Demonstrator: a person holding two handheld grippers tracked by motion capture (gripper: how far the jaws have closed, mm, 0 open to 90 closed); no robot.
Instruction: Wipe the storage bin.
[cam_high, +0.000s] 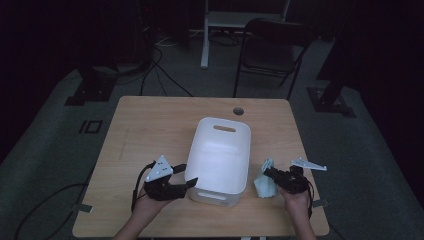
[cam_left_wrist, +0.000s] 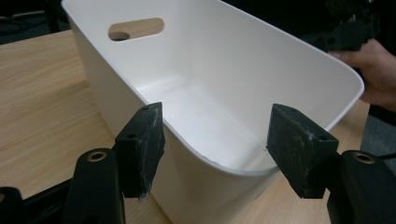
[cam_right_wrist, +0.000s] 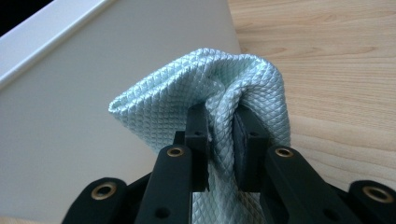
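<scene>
Right claw (cam_right_wrist: 222, 140) is pinched tight on the pale green cloth (cam_right_wrist: 205, 88), held just beside the white bin's (cam_high: 220, 150) outer wall over the table (cam_high: 145, 125). Over on my other side, left claw (cam_left_wrist: 215, 144) gapes wide, straddling the bin's near rim without touching it.

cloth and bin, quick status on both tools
Right tool shut on cloth, beside the white bin. Left tool open, jaws straddling the bin's near rim, not gripping. Bin empty, nothing in the way.
</scene>
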